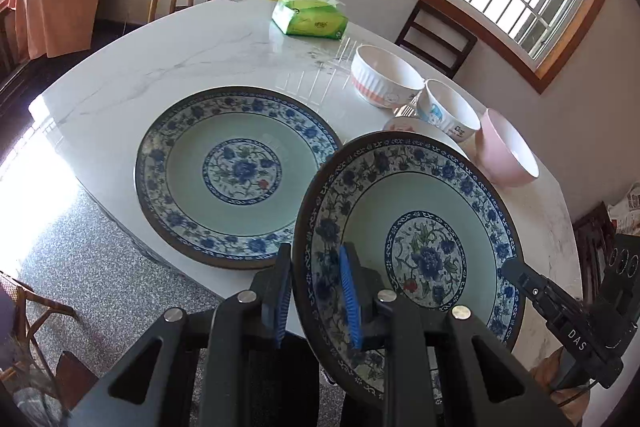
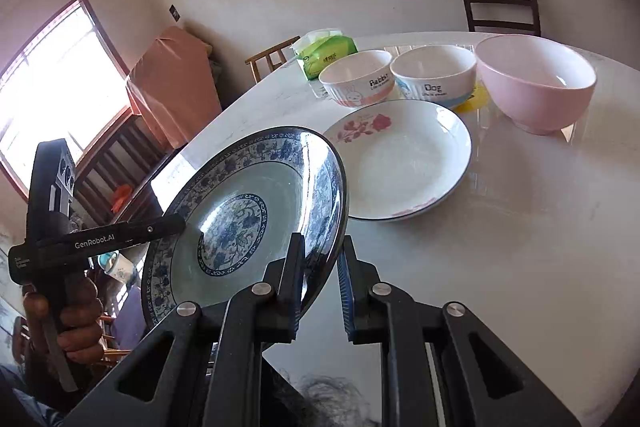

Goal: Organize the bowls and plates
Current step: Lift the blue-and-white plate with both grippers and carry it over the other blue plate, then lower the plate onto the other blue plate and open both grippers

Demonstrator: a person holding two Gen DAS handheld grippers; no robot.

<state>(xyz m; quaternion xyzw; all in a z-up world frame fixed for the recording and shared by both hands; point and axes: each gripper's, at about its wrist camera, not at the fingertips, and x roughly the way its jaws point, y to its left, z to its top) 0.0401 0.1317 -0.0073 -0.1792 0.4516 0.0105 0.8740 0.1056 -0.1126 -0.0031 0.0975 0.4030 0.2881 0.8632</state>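
Left gripper (image 1: 316,297) clamps held plate's (image 1: 416,251) near rim | right gripper (image 2: 318,281) clamps the opposite rim, steadying it tilted above worktop (image 2: 500,227) | likely to stack on matching plate (image 1: 236,175), seen only in your left view | right view alone shows white floral plate (image 2: 400,163) fully.

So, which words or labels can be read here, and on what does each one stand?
"Rabbit": on the rabbit bowl.
"Dog": on the dog bowl.
"GenRobot.AI": on the left gripper bar.
"DAS": on the right gripper body.
Small print under "Rabbit" and "Dog", and on the tissue pack: too small to read.
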